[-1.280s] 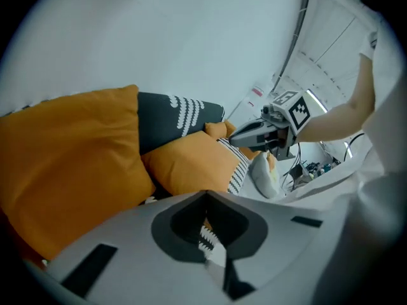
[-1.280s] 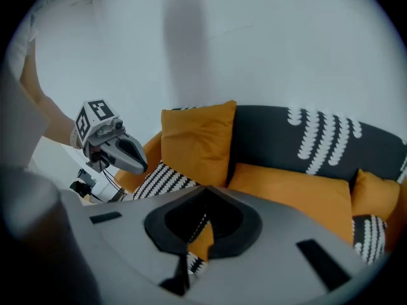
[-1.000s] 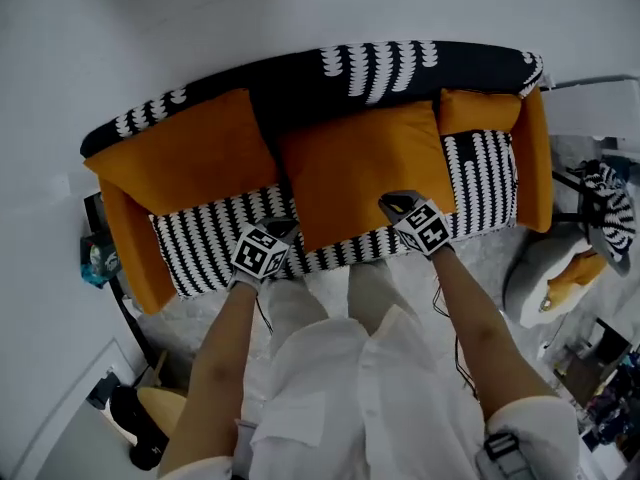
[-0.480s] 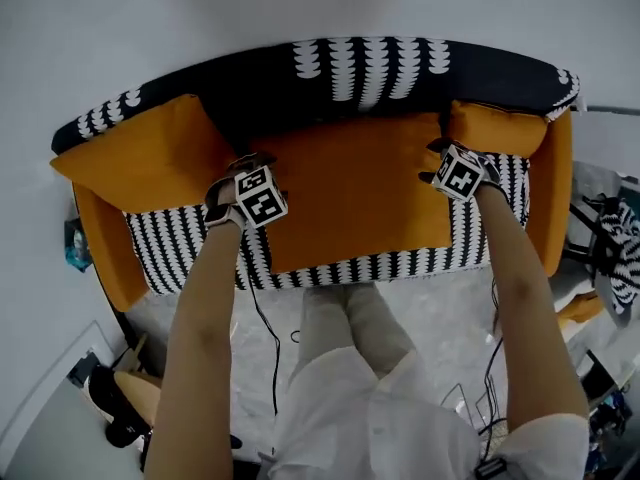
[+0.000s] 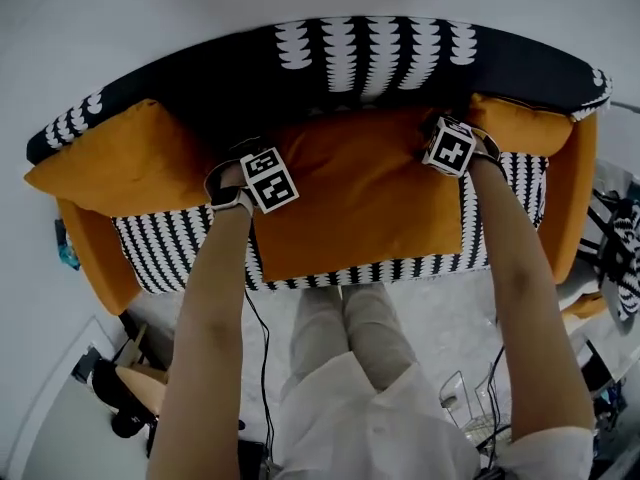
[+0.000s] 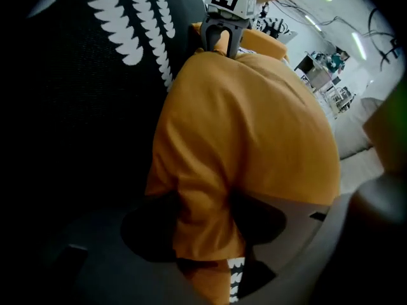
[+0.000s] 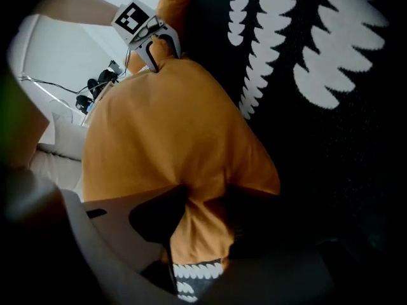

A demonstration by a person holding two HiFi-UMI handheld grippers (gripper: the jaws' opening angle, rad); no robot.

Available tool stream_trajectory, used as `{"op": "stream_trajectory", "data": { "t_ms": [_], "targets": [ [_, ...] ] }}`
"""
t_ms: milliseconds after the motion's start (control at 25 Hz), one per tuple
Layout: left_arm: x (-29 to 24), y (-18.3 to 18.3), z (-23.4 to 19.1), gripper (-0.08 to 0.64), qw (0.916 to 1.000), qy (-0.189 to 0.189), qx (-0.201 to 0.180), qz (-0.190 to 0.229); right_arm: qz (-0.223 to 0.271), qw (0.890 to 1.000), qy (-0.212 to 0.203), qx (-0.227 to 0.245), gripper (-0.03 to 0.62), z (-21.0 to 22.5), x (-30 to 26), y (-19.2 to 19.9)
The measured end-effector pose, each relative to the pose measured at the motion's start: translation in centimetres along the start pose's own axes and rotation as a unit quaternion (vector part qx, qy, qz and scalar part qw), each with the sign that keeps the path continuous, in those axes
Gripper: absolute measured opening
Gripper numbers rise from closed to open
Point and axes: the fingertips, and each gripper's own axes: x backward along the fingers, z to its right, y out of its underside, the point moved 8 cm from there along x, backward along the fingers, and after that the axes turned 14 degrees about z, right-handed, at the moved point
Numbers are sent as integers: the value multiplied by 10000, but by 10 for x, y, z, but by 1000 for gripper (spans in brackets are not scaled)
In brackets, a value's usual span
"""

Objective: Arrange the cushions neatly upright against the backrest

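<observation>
1. Currently the left gripper is closing its jaws on one upper corner of the middle cushion. Orange fabric is bunched and puckered between the pads, so the gripper is read as clenched on that corner.
2. The right gripper is closing in the same way on the opposite upper corner, with fabric gathered between its jaws.
3. Ahead of each gripper, the cushion's top edge runs straight to the other gripper. This long axis lies parallel to the backrest.
4. The backrest stands just beside both grippers, on the side away from the person. Whether the cushion's rear face touches it cannot be told.
5. Below the grippers, the cushion slopes down toward the person, and its lower edge lies well forward on the striped seat. Judgement: the cushion leans and is not yet upright.
6. Judgement: neither gripper is nearer, so the next move should be made with both together.
7. Outboard of the left gripper lies the left cushion. Outboard of the right gripper lies the right cushion.
</observation>
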Motion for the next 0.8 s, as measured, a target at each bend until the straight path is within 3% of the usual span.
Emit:
{"op": "stream_trajectory", "data": {
  "t_ms": [120,240,640,800],
  "targets": [
    [-3,-3,9,166,9999,-36,-78,-108,174,9989,328,-280,94,-13,4,-2],
    [13,-5,20,68,10000,-6,51,45,241,9955,847,-363,23,-31,15,1],
    [85,0,106,29,9961,25,584,655,421,9891,1247,-667,14,-128,81,12],
    [119,0,142,28,9958,235,495,731,447,9892,1256,-613,14,-167,115,9]
  ]
}}
